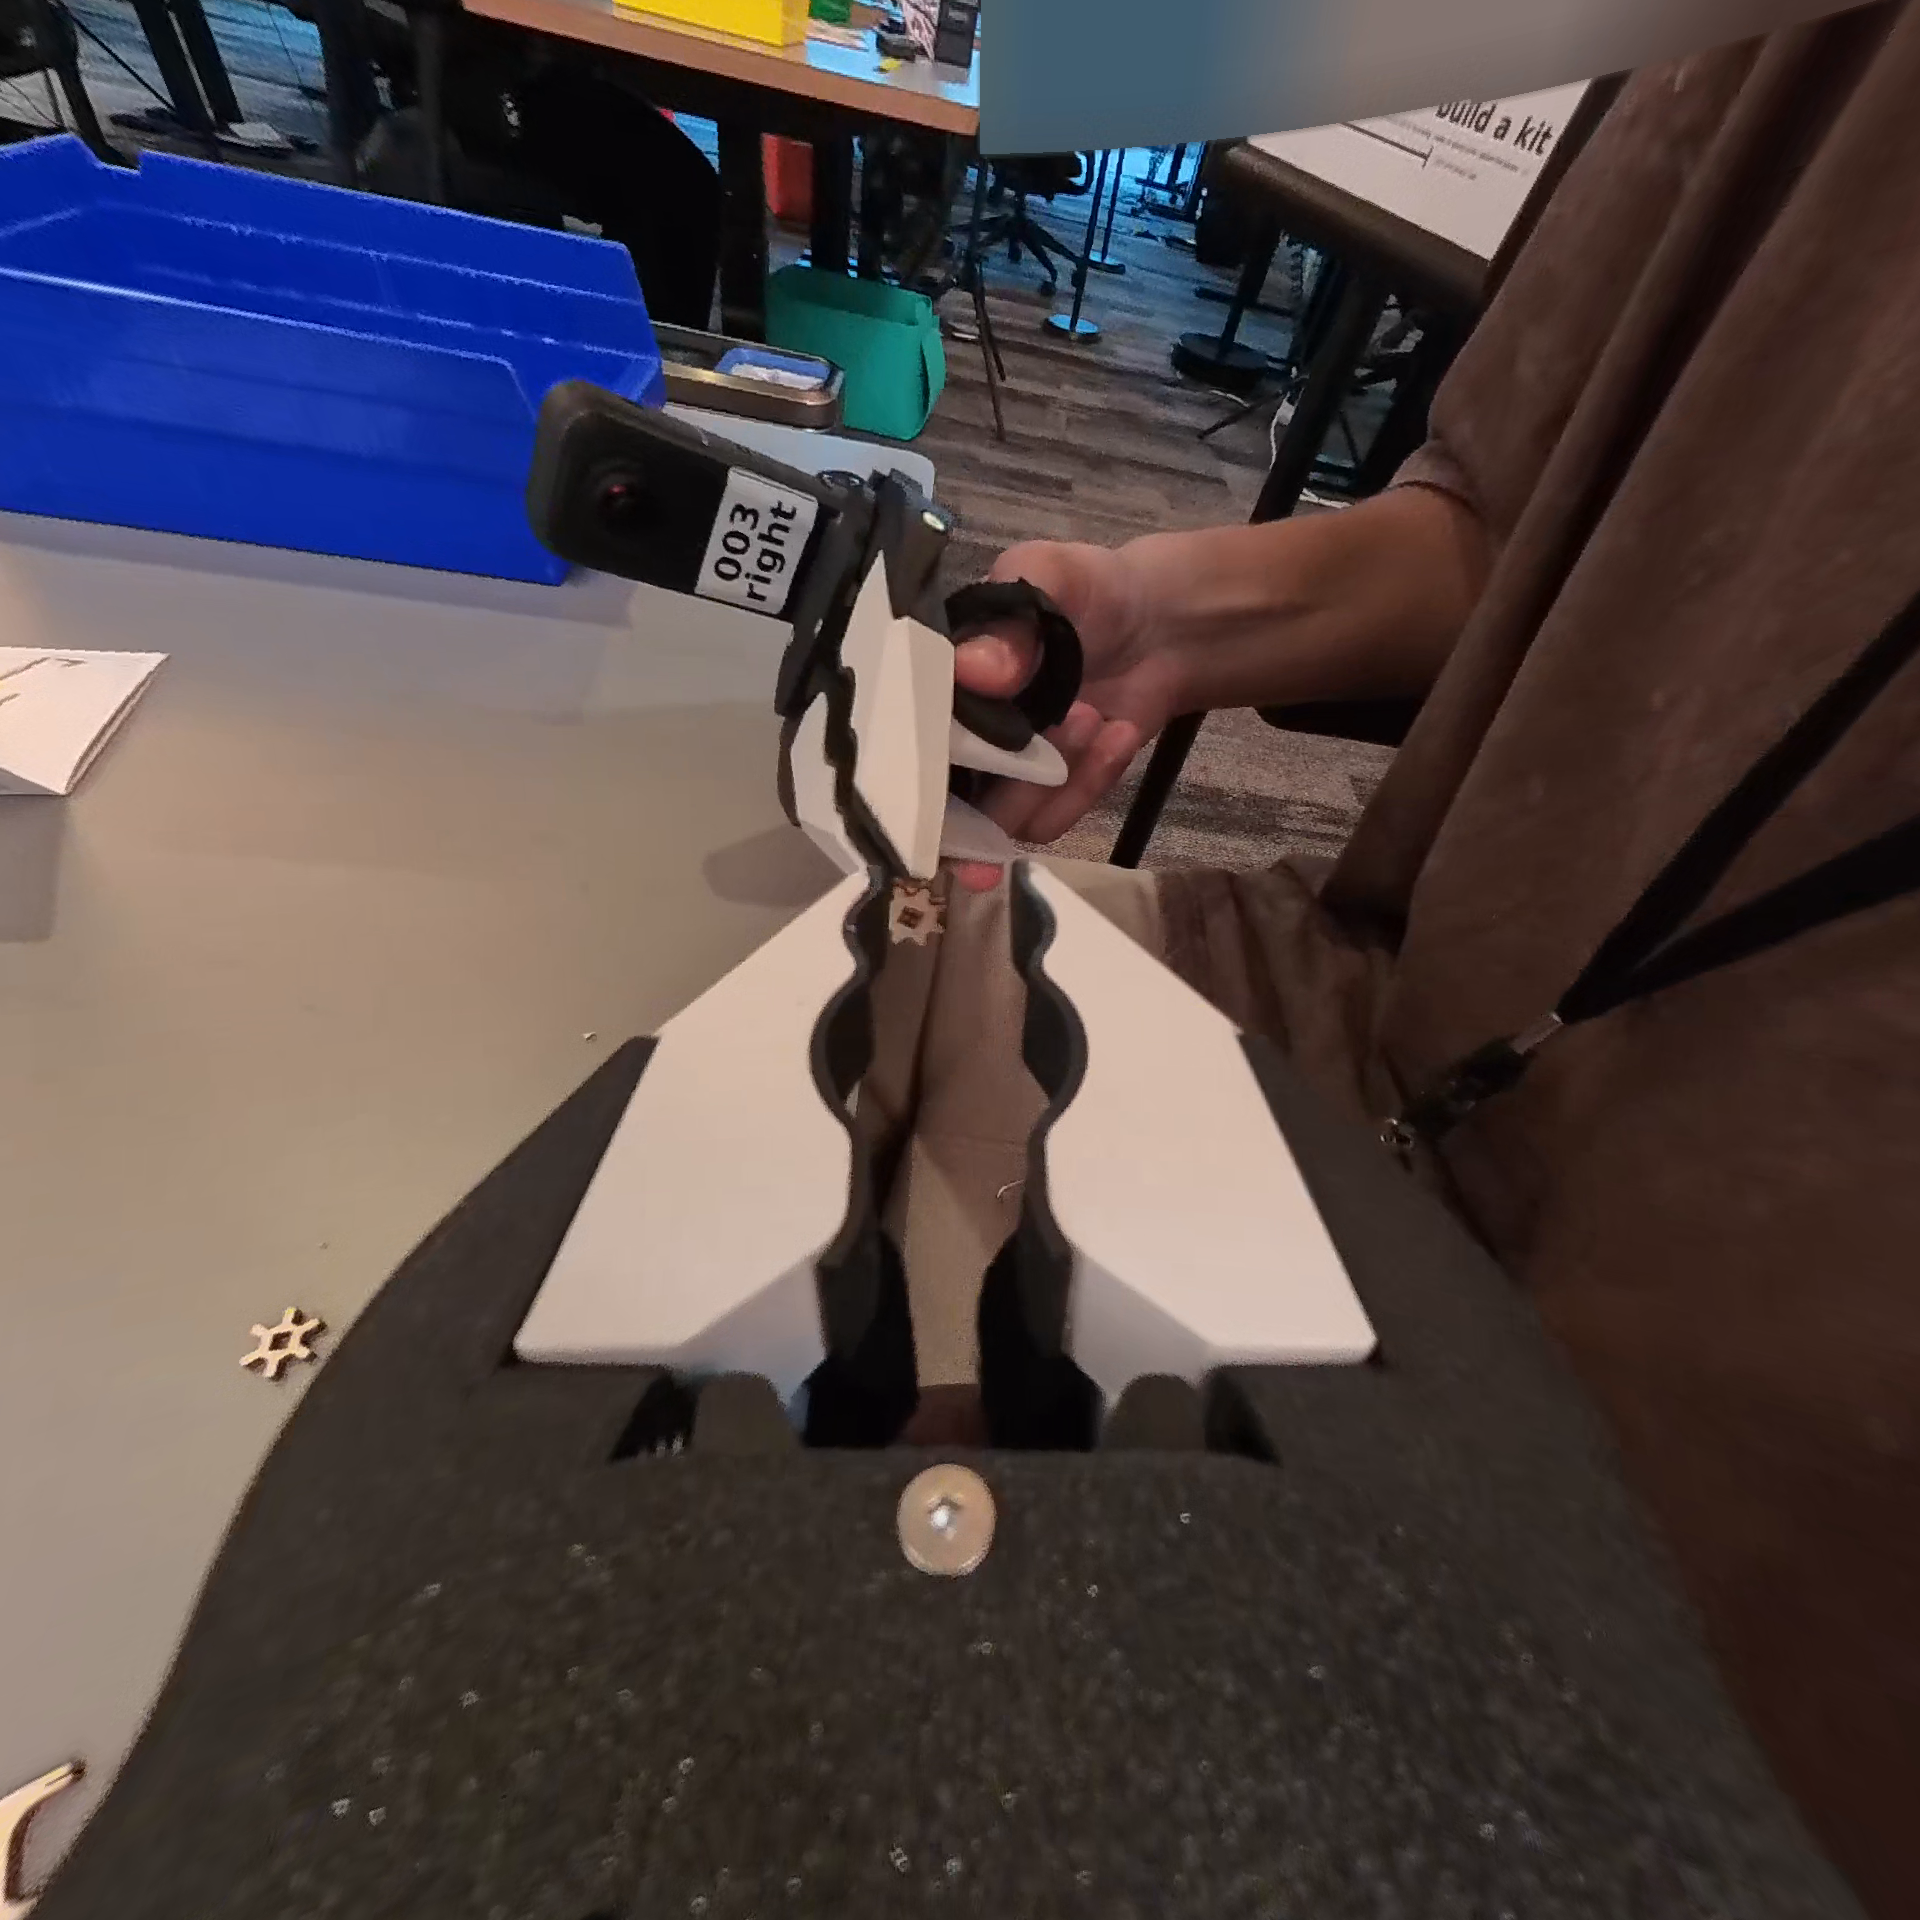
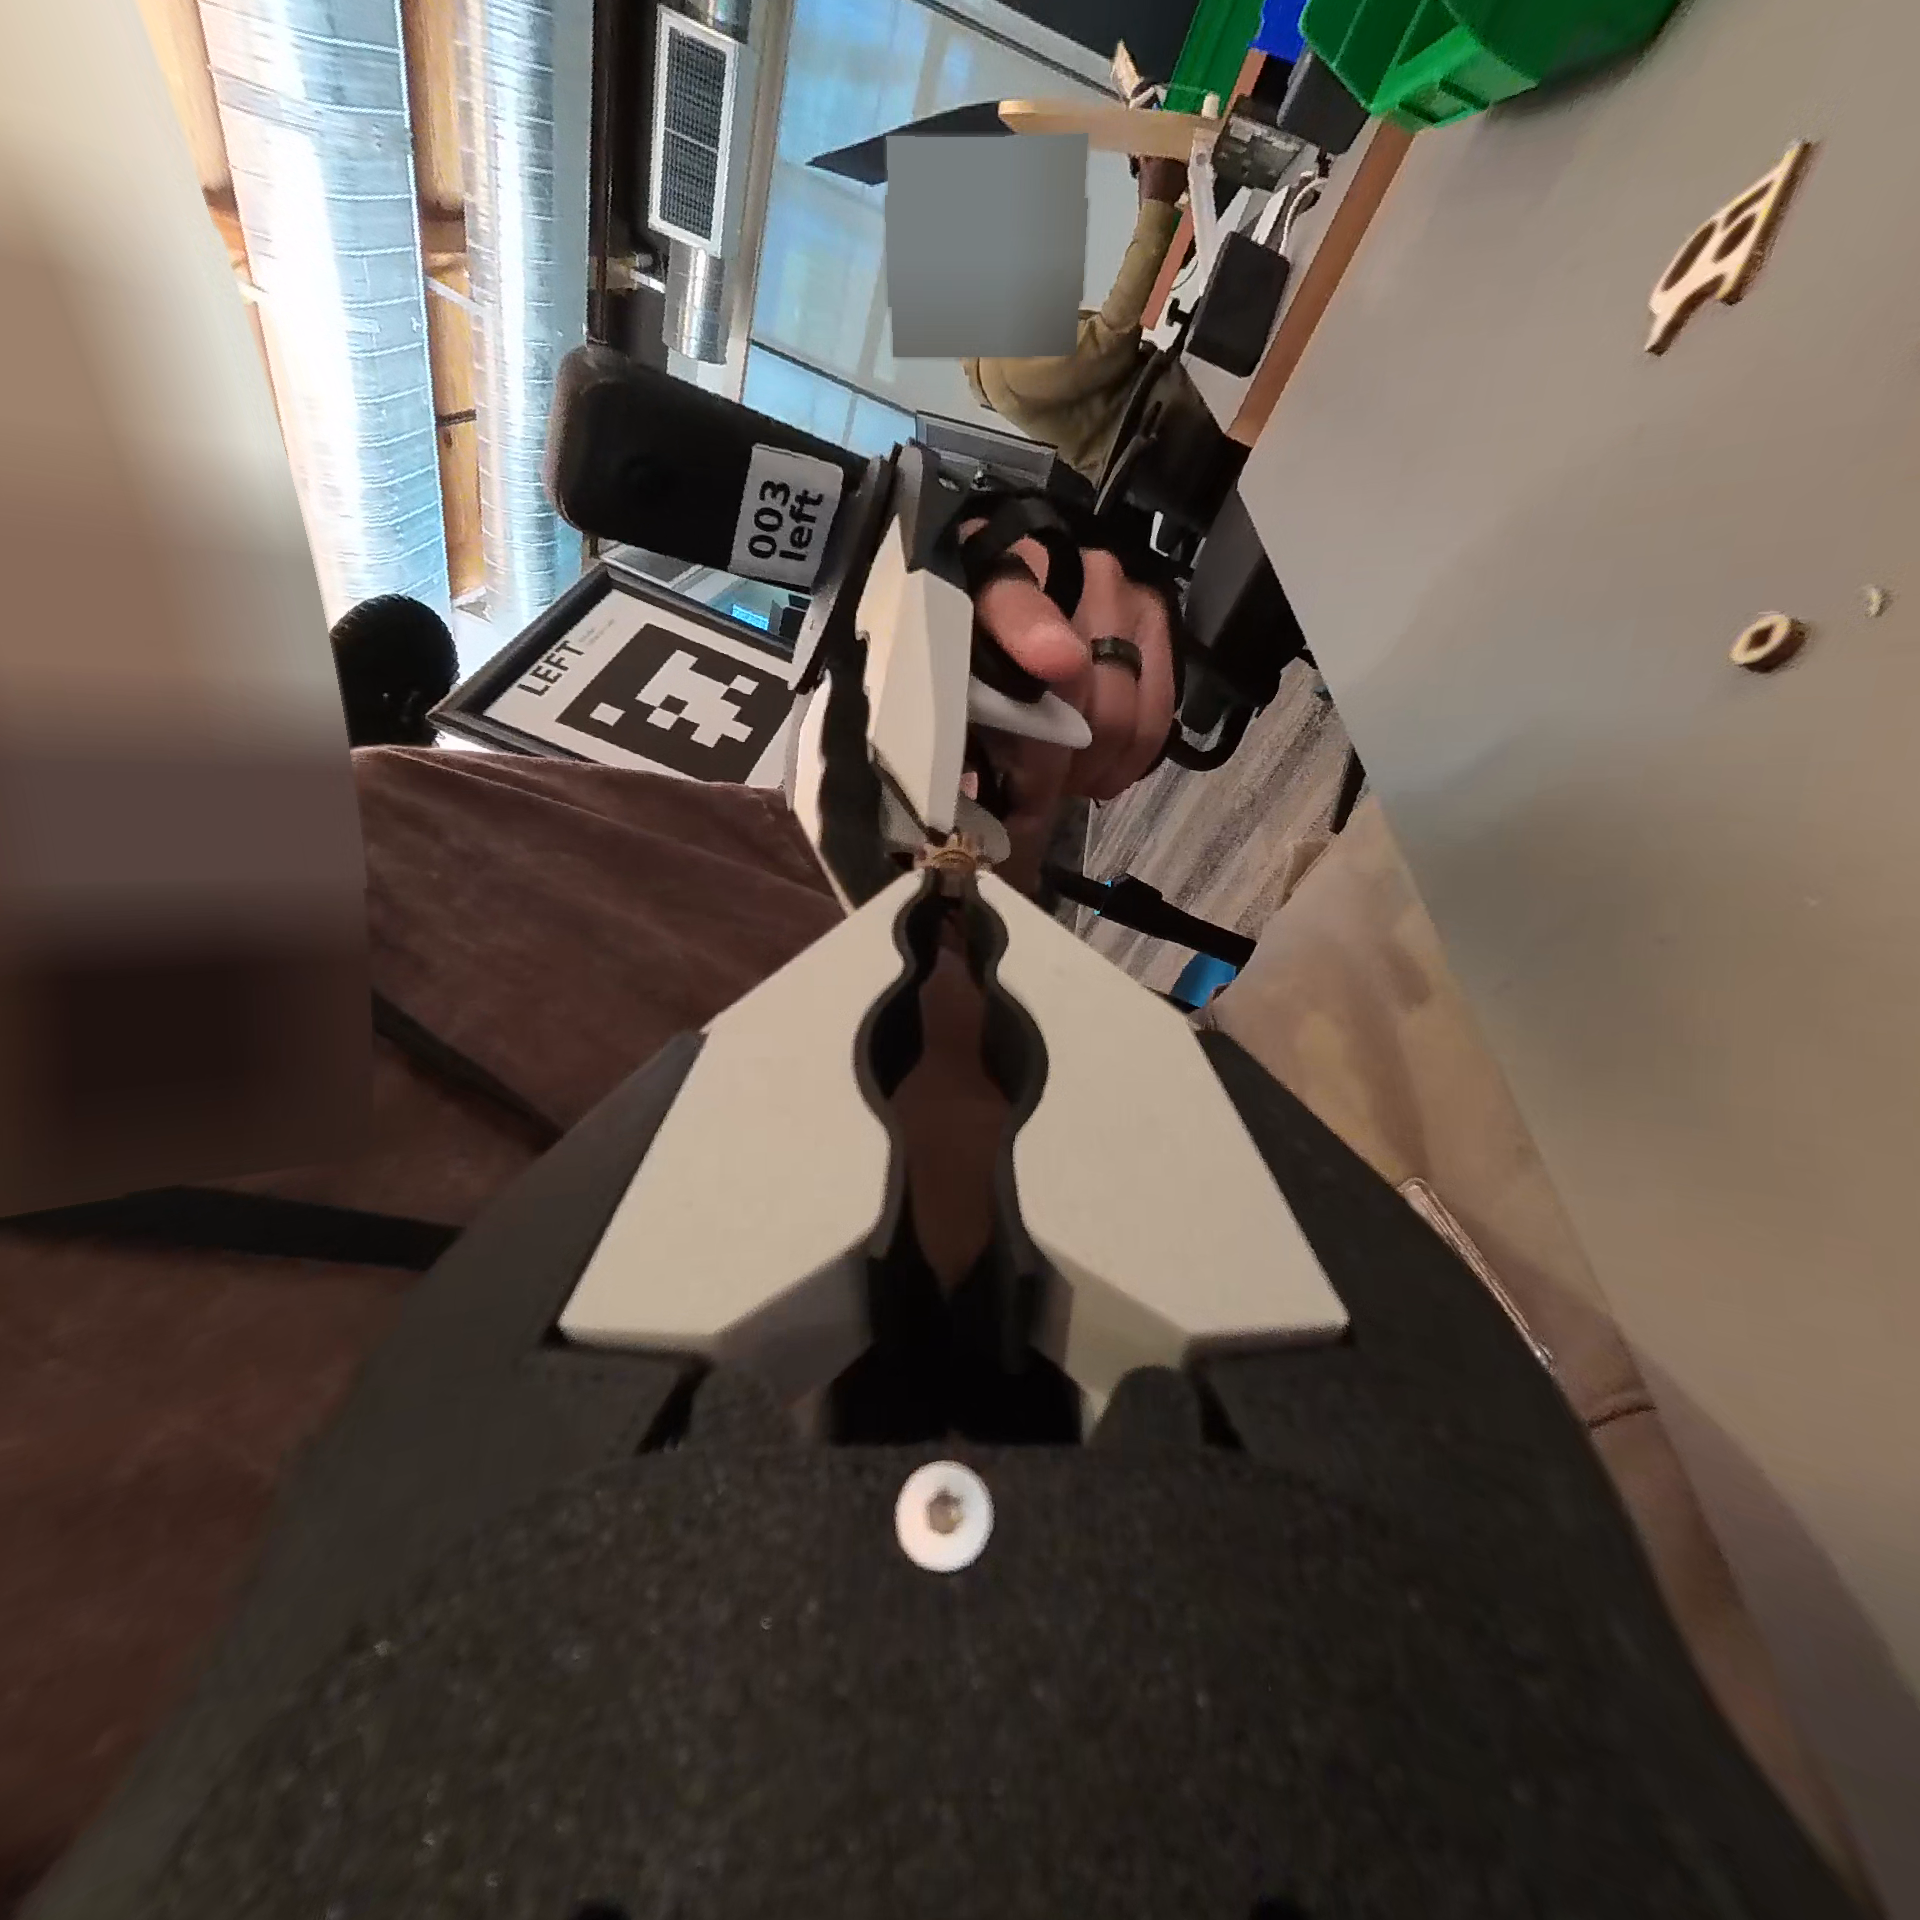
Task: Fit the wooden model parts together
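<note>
A small wooden gear hangs in the air off the table's near edge. My right gripper is shut on it and sees it edge-on. In the left wrist view the right gripper comes down from above and pinches the gear's top. My left gripper is open, its tips on either side of the gear, which lies close to its left finger. In the right wrist view the left gripper meets the gear tip to tip.
On the grey table lie another wooden gear, a curved wooden piece, a folded paper and a blue bin. The right wrist view shows a holed wooden part and a small wooden ring. Less than 4 cm separates the two grippers' tips.
</note>
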The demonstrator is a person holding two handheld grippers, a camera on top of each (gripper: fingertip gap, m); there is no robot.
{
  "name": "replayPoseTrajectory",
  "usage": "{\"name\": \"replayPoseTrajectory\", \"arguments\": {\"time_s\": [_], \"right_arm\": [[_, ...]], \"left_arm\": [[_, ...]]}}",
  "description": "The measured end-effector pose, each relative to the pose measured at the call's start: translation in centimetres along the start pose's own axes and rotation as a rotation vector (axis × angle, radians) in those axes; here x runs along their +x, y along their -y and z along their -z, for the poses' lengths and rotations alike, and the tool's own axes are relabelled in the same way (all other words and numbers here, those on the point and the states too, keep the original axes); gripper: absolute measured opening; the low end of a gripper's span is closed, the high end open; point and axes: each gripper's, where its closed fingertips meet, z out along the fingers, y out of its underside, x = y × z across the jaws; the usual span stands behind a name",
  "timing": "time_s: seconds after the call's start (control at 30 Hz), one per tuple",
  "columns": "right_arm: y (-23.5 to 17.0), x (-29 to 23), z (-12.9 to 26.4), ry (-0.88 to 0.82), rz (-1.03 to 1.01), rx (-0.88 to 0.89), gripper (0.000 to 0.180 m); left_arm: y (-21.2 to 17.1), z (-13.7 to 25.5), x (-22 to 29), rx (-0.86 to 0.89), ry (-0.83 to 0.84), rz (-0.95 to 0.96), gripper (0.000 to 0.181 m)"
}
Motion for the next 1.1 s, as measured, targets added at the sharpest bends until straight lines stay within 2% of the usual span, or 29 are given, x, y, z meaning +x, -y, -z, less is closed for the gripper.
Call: {"name": "replayPoseTrajectory", "arguments": {"time_s": [0.33, 0.47, 0.6, 0.7, 0.83, 1.0, 1.1], "right_arm": [[-0.3, -0.1, -0.2, 0.016, -0.014, -0.012, 0.003], [-0.4, -0.1, -0.2, 0.017, -0.021, -0.016, 0.003], [-0.8, 0.2, -0.2, -0.003, -0.004, -0.036, 0.003], [-0.6, -0.2, -0.3, 0.050, -0.022, -0.006, 0.003], [-1.1, 1.0, -0.3, -0.010, -0.010, -0.029, 0.003], [-1.0, 0.3, -0.2, 0.031, -0.009, -0.018, 0.003], [-1.2, 1.0, -0.2, -0.007, -0.004, -0.022, 0.003]], "left_arm": [[-1.1, -0.3, -0.9, -0.049, 0.045, -0.008, 0.024], [-1.3, -0.7, -0.4, -0.044, 0.022, -0.008, 0.012], [-1.6, -0.9, -0.4, -0.055, 0.020, -0.023, 0.012], [-1.3, -0.8, -0.3, -0.035, 0.026, -0.045, 0.010], [-2.5, -1.0, -0.6, -0.116, 0.072, -0.124, 0.011], [-2.0, -1.0, -0.4, -0.079, 0.072, -0.130, 0.011], [-2.4, -1.2, -0.6, -0.097, 0.081, -0.137, 0.011]]}}
